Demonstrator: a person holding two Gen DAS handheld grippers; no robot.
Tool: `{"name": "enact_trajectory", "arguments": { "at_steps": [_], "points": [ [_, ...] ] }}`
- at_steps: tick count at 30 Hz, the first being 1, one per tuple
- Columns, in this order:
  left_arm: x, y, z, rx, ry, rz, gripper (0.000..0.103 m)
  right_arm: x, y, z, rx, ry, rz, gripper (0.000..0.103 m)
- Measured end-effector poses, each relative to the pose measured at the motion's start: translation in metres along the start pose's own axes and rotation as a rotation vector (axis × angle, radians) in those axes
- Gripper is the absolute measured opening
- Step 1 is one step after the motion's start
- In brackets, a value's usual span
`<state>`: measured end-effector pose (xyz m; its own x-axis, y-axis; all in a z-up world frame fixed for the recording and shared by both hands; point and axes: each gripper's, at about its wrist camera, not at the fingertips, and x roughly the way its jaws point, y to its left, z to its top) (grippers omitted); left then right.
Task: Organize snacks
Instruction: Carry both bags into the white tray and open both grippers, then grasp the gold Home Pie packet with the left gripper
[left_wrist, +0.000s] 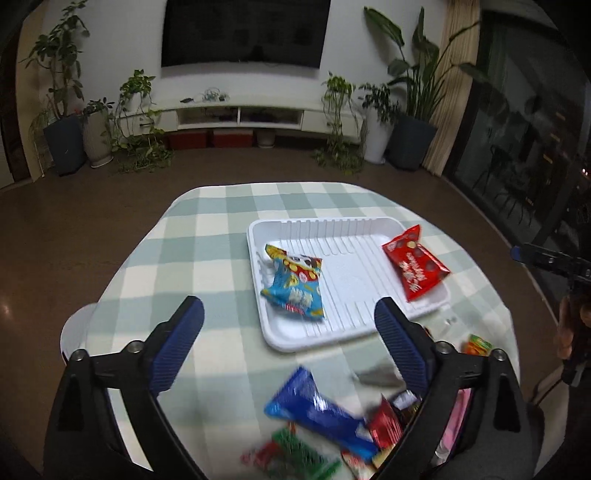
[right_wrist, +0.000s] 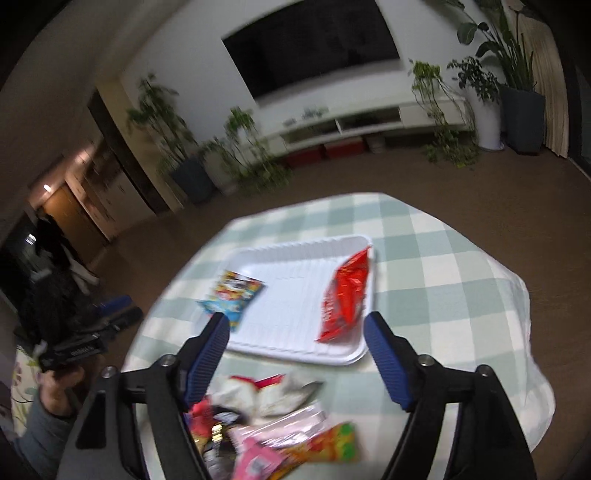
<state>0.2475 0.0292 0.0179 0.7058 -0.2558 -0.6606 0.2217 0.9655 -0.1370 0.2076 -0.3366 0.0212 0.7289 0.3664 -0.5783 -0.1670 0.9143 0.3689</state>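
Both the left gripper (left_wrist: 288, 317) and right gripper (right_wrist: 295, 328) hang apart, empty. Two packets lie in the tray (left_wrist: 280, 334); the loose pile (left_wrist: 332, 424), seemingly unsorted, waits nearer. Next: pick another snack.

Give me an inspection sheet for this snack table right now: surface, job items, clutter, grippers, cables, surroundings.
Surface: round table under a green-and-white checked cloth.
Job's things: white tray holds a blue snack bag at its left and a red snack bag at its right, apart.
Clutter: unsorted snack pile on the near cloth, including a long blue packet; blurred.
Grippers: left gripper open, empty; right gripper open, empty.
Cables: some on the TV shelf.
Surroundings: wall TV, potted plants, brown floor.
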Motion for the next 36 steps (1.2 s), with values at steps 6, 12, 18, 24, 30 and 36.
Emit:
{"name": "enact_trajectory", "arguments": {
  "at_steps": [6,12,18,24,30,36],
  "points": [
    [-0.071,0.004,-0.077,-0.062,-0.089,0.057,0.103,-0.055,0.034,-0.074,0.007,-0.104,0.094,0.091],
    [-0.09,-0.016,-0.147,-0.059,0.052,0.085,0.103,-0.058,0.053,-0.144,0.06,-0.061,0.074,0.091],
    [-0.091,-0.034,-0.178,-0.101,0.128,0.083,0.103,-0.052,0.064,-0.181,0.087,-0.018,-0.018,0.091],
    [-0.09,-0.054,-0.171,-0.087,0.13,0.053,0.103,-0.058,0.059,-0.193,0.106,-0.035,-0.021,0.091],
    [-0.085,-0.068,-0.171,-0.052,0.139,0.046,0.102,-0.064,0.053,-0.196,0.143,-0.047,-0.029,0.091],
    [-0.077,-0.073,-0.169,-0.032,0.149,0.059,0.102,-0.068,0.048,-0.199,0.157,-0.057,-0.029,0.091]
  ]
}}
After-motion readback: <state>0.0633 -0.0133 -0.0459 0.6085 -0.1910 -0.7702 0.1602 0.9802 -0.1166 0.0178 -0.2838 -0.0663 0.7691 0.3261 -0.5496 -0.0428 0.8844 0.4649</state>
